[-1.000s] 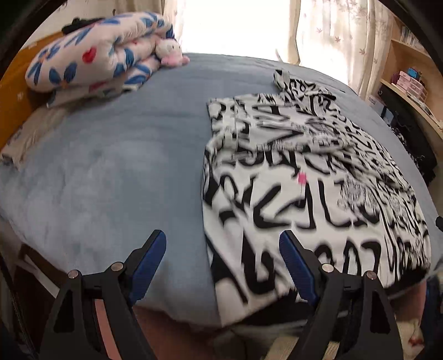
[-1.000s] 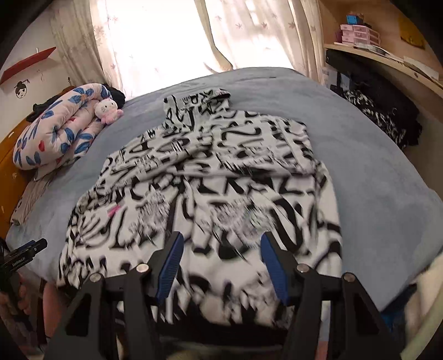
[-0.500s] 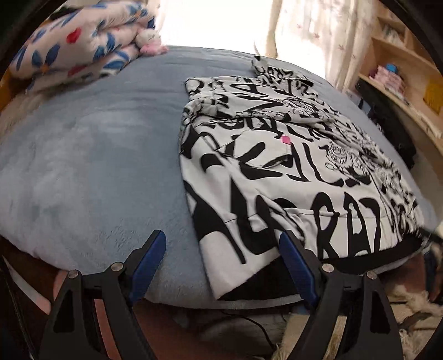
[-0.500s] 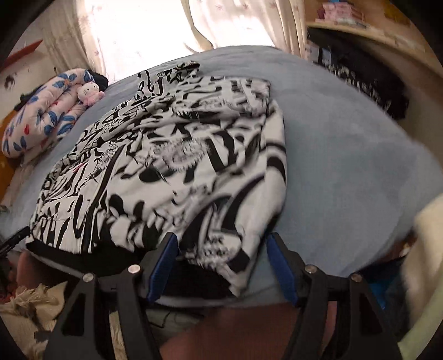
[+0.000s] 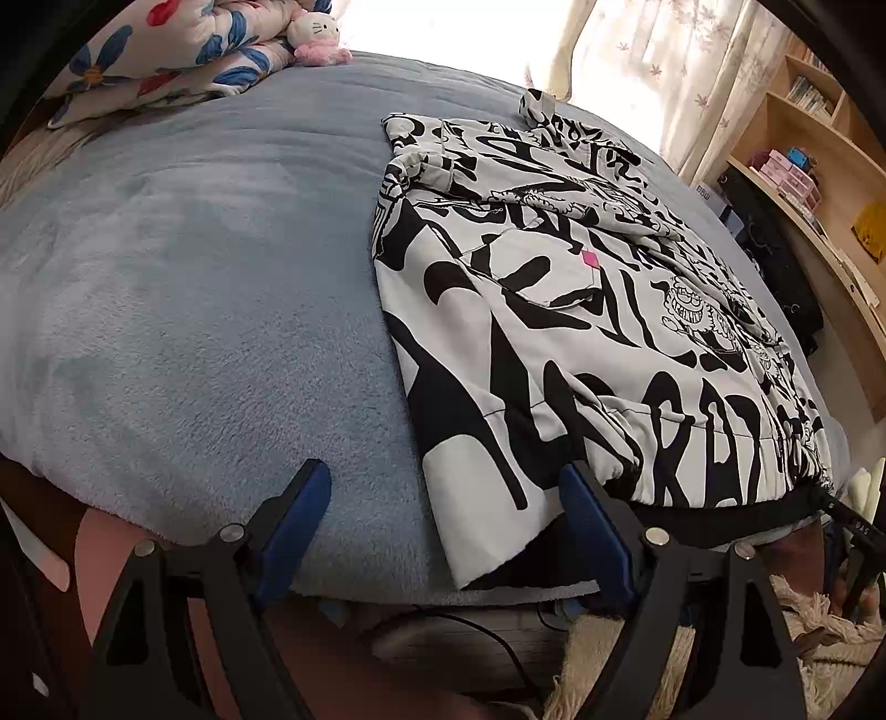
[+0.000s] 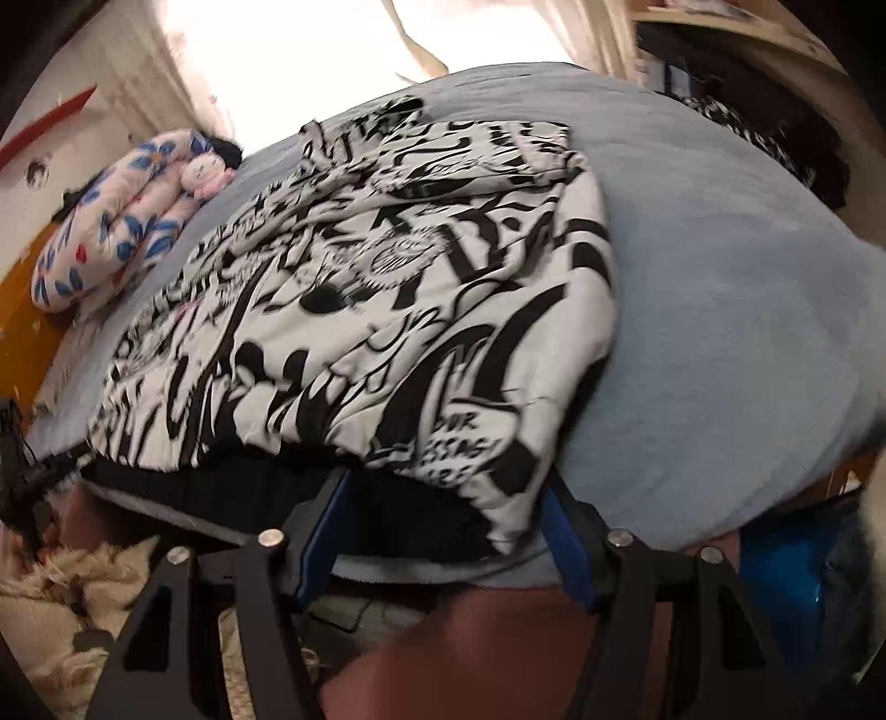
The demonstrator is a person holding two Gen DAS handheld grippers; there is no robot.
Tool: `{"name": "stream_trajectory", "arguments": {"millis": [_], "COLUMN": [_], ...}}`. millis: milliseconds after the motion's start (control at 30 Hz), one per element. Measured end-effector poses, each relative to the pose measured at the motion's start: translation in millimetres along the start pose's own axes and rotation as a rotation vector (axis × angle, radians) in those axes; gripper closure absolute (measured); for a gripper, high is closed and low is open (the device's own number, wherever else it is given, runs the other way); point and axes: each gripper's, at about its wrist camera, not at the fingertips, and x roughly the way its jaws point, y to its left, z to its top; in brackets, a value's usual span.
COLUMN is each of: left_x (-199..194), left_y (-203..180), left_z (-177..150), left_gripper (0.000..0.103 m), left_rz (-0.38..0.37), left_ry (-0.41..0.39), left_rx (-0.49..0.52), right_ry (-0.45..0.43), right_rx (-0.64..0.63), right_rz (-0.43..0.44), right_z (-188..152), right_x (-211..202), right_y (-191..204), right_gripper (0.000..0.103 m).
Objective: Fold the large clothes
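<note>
Black-and-white graphic-print hoodie lies flat on blue-grey fleece blanket covering bed, black hem band hanging over near edge.

Left gripper spread wide, empty, at hoodie's near left corner; cloth corner sits between the 2 blue pads, untouched.

Right gripper about half spread, jaws just been closing; hoodie's near right corner droops between pads, no grip seen.

Floral quilt and pink plush toy far left.

Bright curtained window behind a blue-covered bed, wooden shelves alongside, shaggy cream rug below.
</note>
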Motion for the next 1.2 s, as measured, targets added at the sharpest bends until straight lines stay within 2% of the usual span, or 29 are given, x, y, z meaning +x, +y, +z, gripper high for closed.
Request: {"name": "stream_trajectory", "arguments": {"millis": [67, 133, 200, 233, 333, 400, 500, 567, 767, 900, 1000, 1200], "left_x": [-1, 0, 1, 2, 3, 2, 2, 0, -12, -16, -15, 9], "left_y": [-1, -3, -6, -8, -14, -11, 0, -2, -27, -43, -50, -60], "left_z": [0, 0, -1, -1, 3, 8, 16, 23, 60, 104, 149, 247], "left_gripper": [0.025, 0.037, 0.065, 0.067, 0.078, 0.088, 0.092, 0.093, 0.093, 0.093, 0.093, 0.093], "left_rz": [-0.005, -0.028, -0.064, -0.077, -0.073, -0.113, -0.234, -0.281, -0.368, -0.386, -0.382, -0.304], "left_ry": [0.003, 0.014, 0.035, 0.046, 0.061, 0.073, 0.078, 0.065, -0.024, -0.087, -0.141, -0.224], "left_rx": [0.004, 0.008, 0.014, 0.014, 0.016, -0.037, -0.163, -0.199, -0.209, -0.225, -0.25, -0.267], "right_ry": [-0.001, -0.009, -0.019, -0.022, -0.036, -0.057, -0.101, -0.131, -0.239, -0.288, -0.317, -0.358], "right_rx": [0.001, 0.024, 0.053, 0.069, 0.073, 0.065, 0.086, 0.101, 0.15, 0.129, 0.126, 0.194], "right_rz": [-0.005, 0.003, 0.006, 0.016, 0.015, 0.013, 0.045, 0.067, 0.154, 0.17, 0.164, 0.131], "right_z": [-1, 0, 1, 2, 5, 11, 24, 36, 89, 135, 178, 272], "right_x": [1, 0, -3, -4, -6, -10, -19, -26, -45, -48, -43, -17], "right_y": [0, -4, -10, -13, -11, -7, -7, -5, -1, 7, 11, 3], "right_gripper": [0.053, 0.064, 0.077, 0.083, 0.088, 0.094, 0.095, 0.096, 0.096, 0.097, 0.097, 0.097]}}
